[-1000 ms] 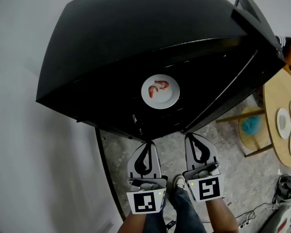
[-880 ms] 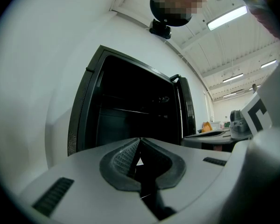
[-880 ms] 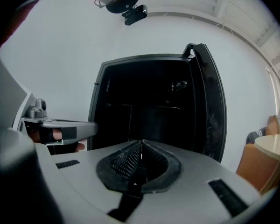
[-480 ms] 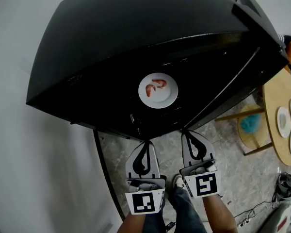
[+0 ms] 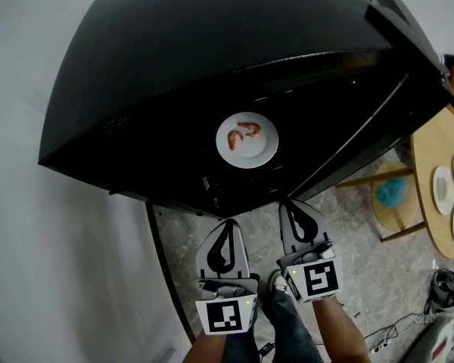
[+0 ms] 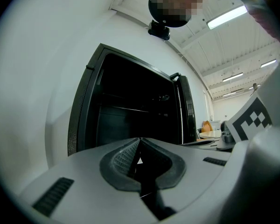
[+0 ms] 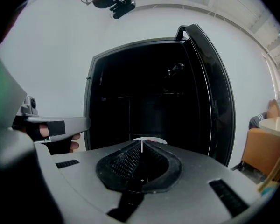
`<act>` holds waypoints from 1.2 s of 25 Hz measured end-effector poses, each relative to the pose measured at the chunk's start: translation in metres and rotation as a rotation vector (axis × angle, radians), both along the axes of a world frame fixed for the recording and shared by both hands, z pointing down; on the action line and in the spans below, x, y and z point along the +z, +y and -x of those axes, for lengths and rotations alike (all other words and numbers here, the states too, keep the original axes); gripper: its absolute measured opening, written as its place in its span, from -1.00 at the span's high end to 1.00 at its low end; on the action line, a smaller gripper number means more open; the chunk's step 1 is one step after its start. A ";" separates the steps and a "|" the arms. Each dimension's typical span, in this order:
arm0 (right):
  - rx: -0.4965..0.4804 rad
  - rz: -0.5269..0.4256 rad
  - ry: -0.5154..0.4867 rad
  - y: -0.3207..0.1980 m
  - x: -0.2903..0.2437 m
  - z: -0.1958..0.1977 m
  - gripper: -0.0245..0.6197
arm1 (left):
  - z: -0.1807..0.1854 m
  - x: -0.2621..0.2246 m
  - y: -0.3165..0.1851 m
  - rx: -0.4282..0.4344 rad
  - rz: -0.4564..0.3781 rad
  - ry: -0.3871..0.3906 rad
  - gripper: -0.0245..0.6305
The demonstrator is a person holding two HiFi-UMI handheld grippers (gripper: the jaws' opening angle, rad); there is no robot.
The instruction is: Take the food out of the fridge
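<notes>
Black fridge, door swung open at the right. Inside, on a dark shelf, white plate with two pink curled pieces of food, possibly shrimp. Left gripper and right gripper just outside the opening, apart from the plate, jaws of each pressed together on nothing. Plate rim seen above the jaws in the right gripper view, hidden in the left gripper view. Grey stone floor, white wall, round wooden table with small dishes.
</notes>
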State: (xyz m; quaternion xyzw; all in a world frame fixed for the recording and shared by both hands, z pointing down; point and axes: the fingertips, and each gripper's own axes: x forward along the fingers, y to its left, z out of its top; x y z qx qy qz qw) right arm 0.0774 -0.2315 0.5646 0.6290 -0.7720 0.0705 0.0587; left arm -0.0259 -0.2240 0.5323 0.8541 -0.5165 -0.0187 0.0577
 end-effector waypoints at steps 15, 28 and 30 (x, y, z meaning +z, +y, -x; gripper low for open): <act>-0.018 0.029 -0.085 -0.016 0.018 0.008 0.85 | 0.003 0.001 -0.003 0.002 0.003 -0.006 0.89; 0.009 0.115 -0.336 -0.033 0.040 0.007 0.72 | 0.006 0.000 -0.006 -0.002 0.001 -0.004 0.88; 0.012 0.124 -0.362 -0.034 0.043 0.007 0.72 | 0.007 0.000 -0.007 -0.003 0.000 -0.003 0.88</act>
